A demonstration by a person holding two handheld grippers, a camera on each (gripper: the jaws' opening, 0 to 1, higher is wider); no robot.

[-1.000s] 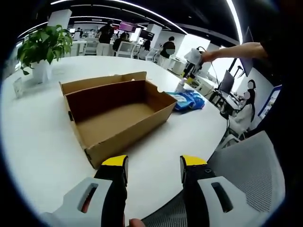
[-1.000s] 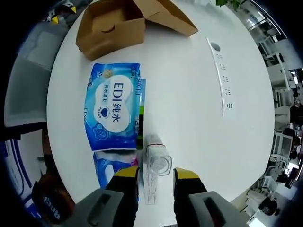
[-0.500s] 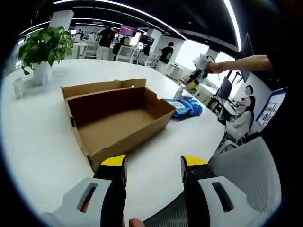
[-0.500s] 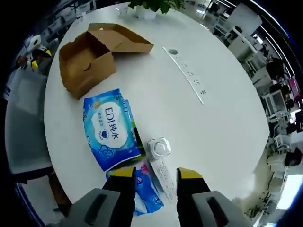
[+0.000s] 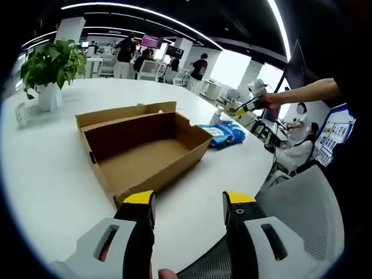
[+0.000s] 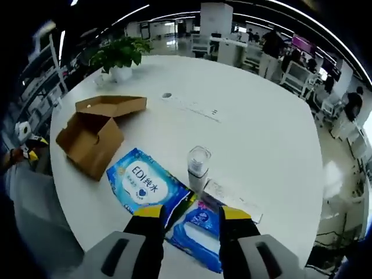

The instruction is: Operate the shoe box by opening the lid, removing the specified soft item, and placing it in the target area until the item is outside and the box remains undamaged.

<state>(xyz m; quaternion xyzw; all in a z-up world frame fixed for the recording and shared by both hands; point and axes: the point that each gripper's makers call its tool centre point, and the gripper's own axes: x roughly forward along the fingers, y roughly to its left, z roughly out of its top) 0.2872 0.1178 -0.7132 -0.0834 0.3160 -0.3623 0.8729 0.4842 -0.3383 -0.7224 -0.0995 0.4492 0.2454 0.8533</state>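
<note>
A: Left gripper view, left to right: potted plant (image 5: 49, 65), then shoe box (image 5: 139, 147) open on the white table (image 5: 40, 168), interior bare. Blue wipes packs (image 5: 225, 132) lie just beyond its right end, partly hidden by the box wall.

B: Jaws?

A: Left gripper (image 5: 189, 204) spread, holding nothing. Right gripper (image 6: 192, 214) likewise released, above the packs (image 6: 143, 186).

B: The clear object beside them?

A: Small capped bottle (image 6: 198, 167), probably; print on the flat white thing under it unreadable.
</note>
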